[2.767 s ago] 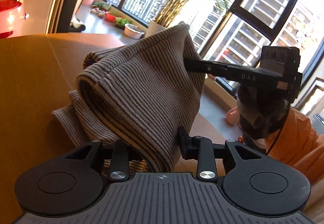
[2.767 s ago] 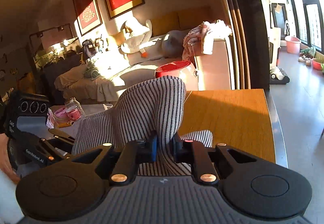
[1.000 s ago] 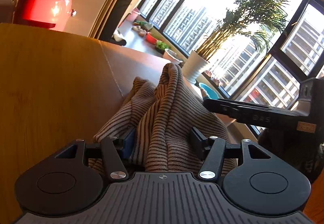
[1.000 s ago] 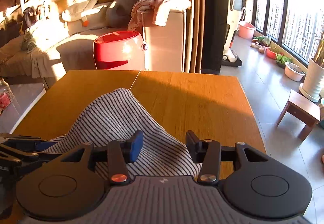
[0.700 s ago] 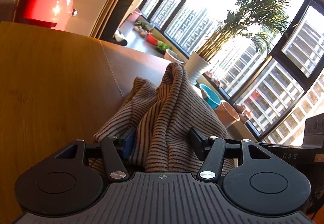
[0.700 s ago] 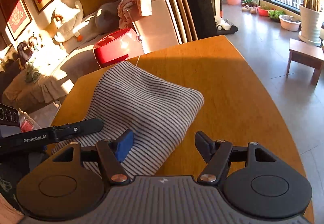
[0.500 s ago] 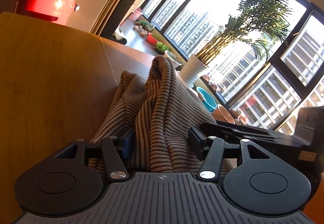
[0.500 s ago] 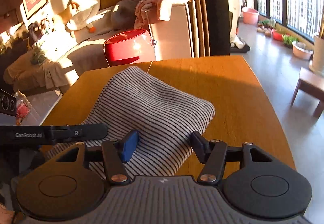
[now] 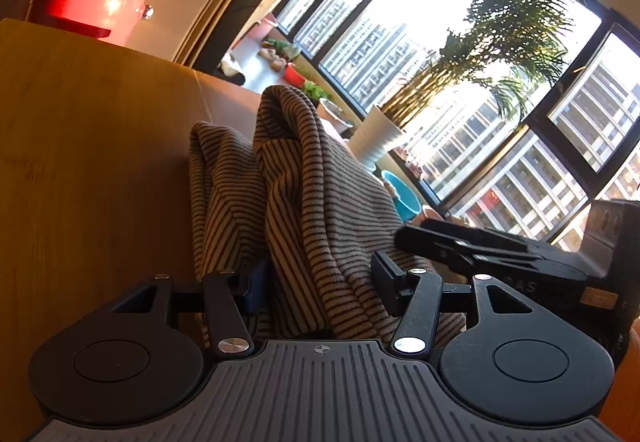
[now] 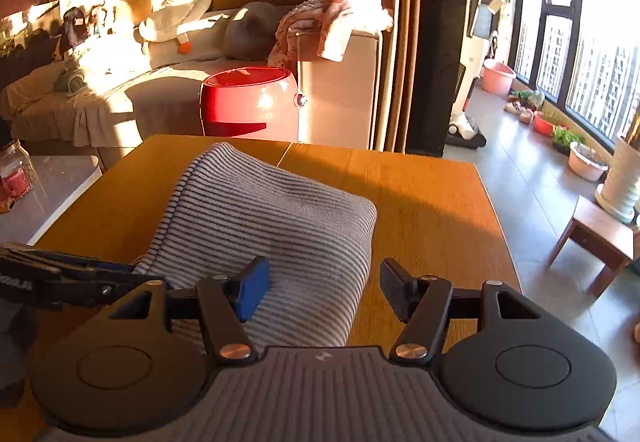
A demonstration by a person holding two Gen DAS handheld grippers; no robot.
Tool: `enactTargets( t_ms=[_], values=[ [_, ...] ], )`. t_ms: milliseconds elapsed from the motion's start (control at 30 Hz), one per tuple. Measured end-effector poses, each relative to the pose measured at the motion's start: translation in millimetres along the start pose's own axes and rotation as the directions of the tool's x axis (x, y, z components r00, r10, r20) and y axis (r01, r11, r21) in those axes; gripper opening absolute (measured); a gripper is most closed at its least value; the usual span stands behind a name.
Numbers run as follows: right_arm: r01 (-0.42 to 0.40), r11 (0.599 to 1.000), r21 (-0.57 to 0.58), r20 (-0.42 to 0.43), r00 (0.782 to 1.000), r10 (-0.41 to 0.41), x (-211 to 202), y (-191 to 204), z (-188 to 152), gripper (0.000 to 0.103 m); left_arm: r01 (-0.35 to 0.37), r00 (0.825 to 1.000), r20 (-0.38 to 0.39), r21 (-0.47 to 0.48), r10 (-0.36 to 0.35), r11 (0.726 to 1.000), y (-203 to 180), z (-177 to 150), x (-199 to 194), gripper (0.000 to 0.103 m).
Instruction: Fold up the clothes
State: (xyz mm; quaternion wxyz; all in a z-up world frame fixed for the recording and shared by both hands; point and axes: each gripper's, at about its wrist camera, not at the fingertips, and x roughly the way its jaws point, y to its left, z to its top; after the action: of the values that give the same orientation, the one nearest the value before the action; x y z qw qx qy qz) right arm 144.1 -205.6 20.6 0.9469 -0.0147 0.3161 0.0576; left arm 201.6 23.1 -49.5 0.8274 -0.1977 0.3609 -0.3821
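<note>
A striped knit point(image 10: 272, 218) lies on a wooden table point(image 10: 432, 202), doubled over into a thick, rounded bundle rather than a flat square. Seen from the left gripper's side it stands up in soft ridges point(image 9: 296, 178), so the layers are loose and not pressed down.

The left gripper point(image 9: 320, 282) has its jaws set apart with a bunch of the cloth lying between them; the fabric fills much of the gap, but the jaws do not look clamped on it. The right gripper point(image 10: 324, 292) hangs just over the near edge of the bundle, jaws wide, holding nothing.

The cloth looks light, soft and floppy, with a nubbly weave that should not slip. It will likely sag and unroll if lifted by one point. An edge or a corner through all the layers seems the safest hold, one gripper at each end.

The table is smooth, bare wood in low orange sunlight, part in shadow. Behind it stand a red tub point(image 10: 250, 102), a pale cabinet with pink clothes point(image 10: 332, 18) heaped on top, and a bed with a plush goose. Tall windows and a potted palm point(image 9: 480, 62) fill the right side.
</note>
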Motion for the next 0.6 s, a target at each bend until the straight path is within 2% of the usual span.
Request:
enactTargets(
  t_ms=[67, 200, 300, 333, 467, 600],
  values=[
    [-0.018, 0.999, 0.032, -0.013, 1.000, 0.019, -4.6, -1.3, -7.1, 0.069, -0.001, 1.000, 0.000, 0.001, 0.001, 1.000, -0.3, -0.2, 0.6, 0.058],
    [-0.054, 0.994, 0.097, -0.038, 0.998, 0.058, -13.7, -3.8, -21.2, 0.069, -0.009, 1.000, 0.002, 0.010, 0.009, 1.000, -2.6, -1.9, 1.7, 0.058],
    [-0.079, 0.986, 0.145, -0.055, 0.995, 0.088, -20.6, -5.6, -31.8, 0.058, -0.005, 1.000, 0.005, 0.010, 0.005, 1.000, -2.6, -2.4, 2.6, 0.056],
    [-0.083, 0.985, 0.151, -0.056, 0.994, 0.092, -21.4, -5.9, -33.5, 0.058, -0.002, 1.000, 0.006, 0.009, 0.002, 1.000, -2.5, -2.7, 2.7, 0.056],
    [-0.053, 0.996, 0.068, -0.019, 0.998, 0.055, -9.0, -3.6, -22.1, 0.058, 0.009, 1.000, 0.007, 0.007, -0.009, 1.000, -1.9, -3.9, 3.0, 0.056],
    [-0.025, 0.999, 0.041, 0.006, 1.000, 0.024, 1.9, -5.0, -14.9, 0.059, 0.009, 1.000, 0.006, 0.015, -0.009, 1.000, -3.4, -5.0, 2.9, 0.056]
  ],
)
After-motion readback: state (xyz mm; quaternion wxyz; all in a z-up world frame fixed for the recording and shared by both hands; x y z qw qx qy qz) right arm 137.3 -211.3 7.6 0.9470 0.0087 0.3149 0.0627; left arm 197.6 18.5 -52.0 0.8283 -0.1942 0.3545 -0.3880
